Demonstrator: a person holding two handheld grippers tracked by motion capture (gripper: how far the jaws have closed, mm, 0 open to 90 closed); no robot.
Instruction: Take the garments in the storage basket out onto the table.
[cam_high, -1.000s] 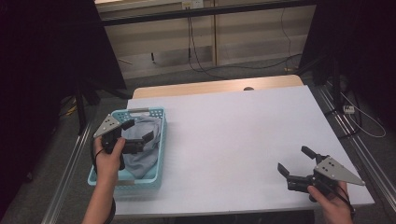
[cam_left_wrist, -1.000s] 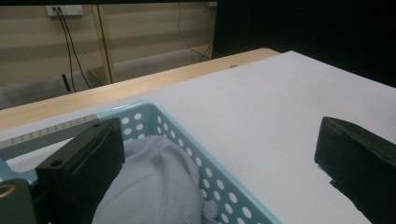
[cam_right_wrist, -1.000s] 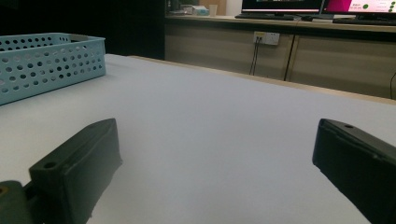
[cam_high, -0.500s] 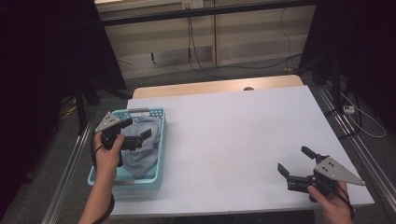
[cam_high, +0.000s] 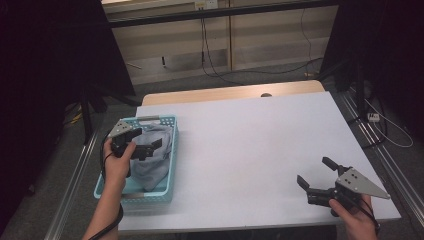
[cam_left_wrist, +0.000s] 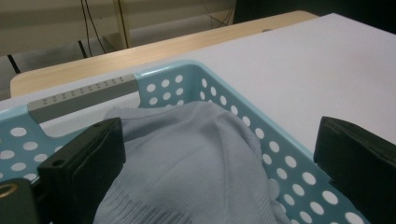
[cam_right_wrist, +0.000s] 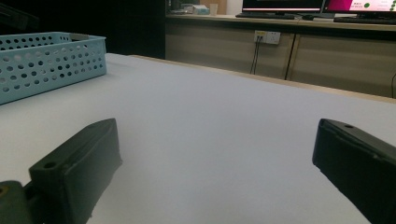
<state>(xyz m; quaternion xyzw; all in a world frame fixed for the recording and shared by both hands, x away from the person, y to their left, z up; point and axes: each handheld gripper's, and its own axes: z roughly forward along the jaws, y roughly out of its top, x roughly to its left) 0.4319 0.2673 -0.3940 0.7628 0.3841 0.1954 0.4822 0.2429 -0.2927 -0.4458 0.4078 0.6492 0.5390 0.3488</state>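
Note:
A light blue perforated basket (cam_high: 150, 196) sits at the table's left edge with a grey knitted cloth (cam_high: 152, 165) heaped inside. My left gripper (cam_high: 152, 146) hovers over the cloth, open, with nothing between its fingers. In the left gripper view the cloth (cam_left_wrist: 187, 158) lies just below the wide-apart jaws of the left gripper (cam_left_wrist: 219, 172), and the basket wall (cam_left_wrist: 224, 79) curves behind it. My right gripper (cam_high: 315, 171) rests low over the white table near the front right corner, open and empty. The right gripper view shows the right gripper (cam_right_wrist: 215, 172) and the basket (cam_right_wrist: 46, 60) far off.
The white tabletop (cam_high: 260, 145) stretches between basket and right gripper. A wooden strip (cam_high: 225, 92) runs along its far edge. Metal rails (cam_high: 385, 160) flank the table, and cables (cam_high: 215, 55) lie on the floor beyond it.
My left gripper has shifted slightly toward the basket's far end above the cloth. The right gripper has stayed put.

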